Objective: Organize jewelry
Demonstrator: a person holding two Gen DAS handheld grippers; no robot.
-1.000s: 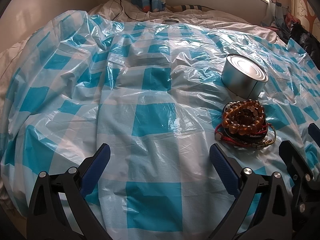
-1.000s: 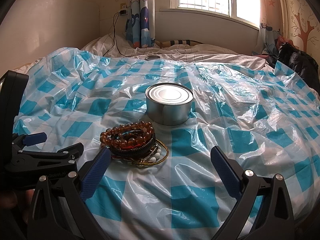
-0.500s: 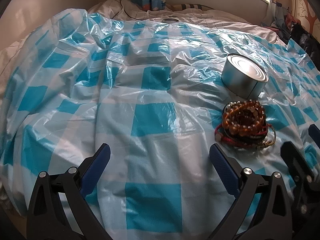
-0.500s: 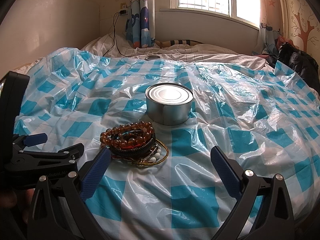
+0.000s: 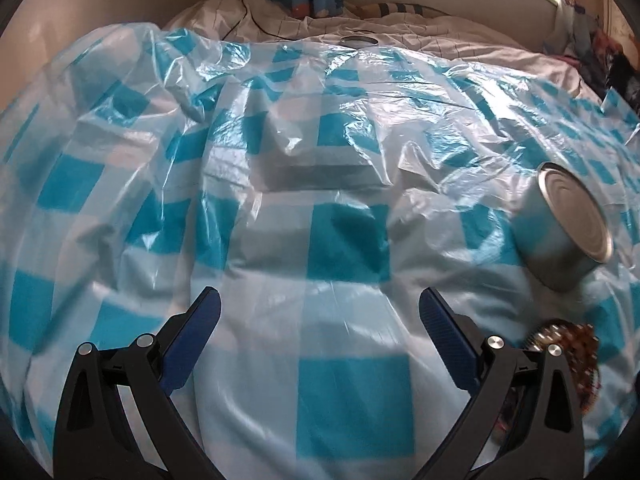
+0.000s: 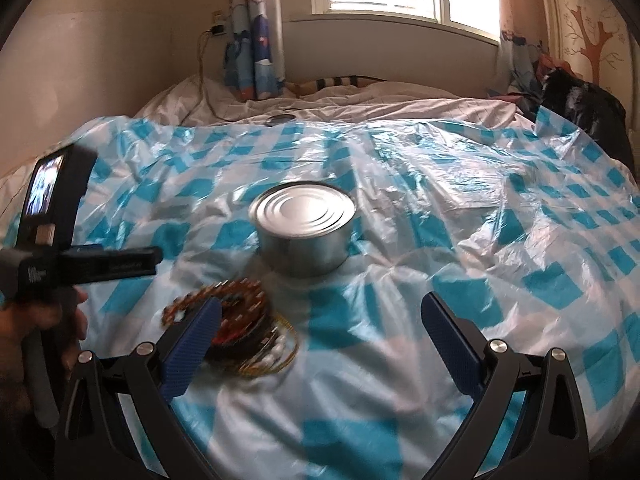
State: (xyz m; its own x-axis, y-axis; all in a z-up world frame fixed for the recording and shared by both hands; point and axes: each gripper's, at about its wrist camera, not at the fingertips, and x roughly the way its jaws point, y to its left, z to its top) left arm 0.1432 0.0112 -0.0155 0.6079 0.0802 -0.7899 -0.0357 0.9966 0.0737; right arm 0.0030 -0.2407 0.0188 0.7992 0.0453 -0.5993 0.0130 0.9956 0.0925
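Note:
A pile of bracelets (image 6: 244, 316), amber beads on top with red, black and gold bands beneath, lies on the blue-and-white checked plastic sheet (image 6: 460, 240). A round silver tin (image 6: 304, 228) stands just behind it. My right gripper (image 6: 320, 328) is open and empty, its left finger just in front of the pile. My left gripper (image 5: 320, 320) is open and empty; the pile (image 5: 572, 344) shows at its lower right, partly hidden behind its right finger, with the tin (image 5: 568, 224) beyond. The left gripper's body (image 6: 80, 264) shows at the left of the right wrist view.
The sheet covers a bed with white bedding (image 6: 360, 100) at the back. A curtain (image 6: 252, 52) and cable hang by the far wall. A small round lid (image 6: 280, 119) lies at the sheet's far edge. A dark bag (image 6: 580, 108) sits at the right.
Both grippers have moved forward and lower toward the sheet. The left view has swung left, so pile and tin sit further right. The right gripper's left finger now reaches the pile.

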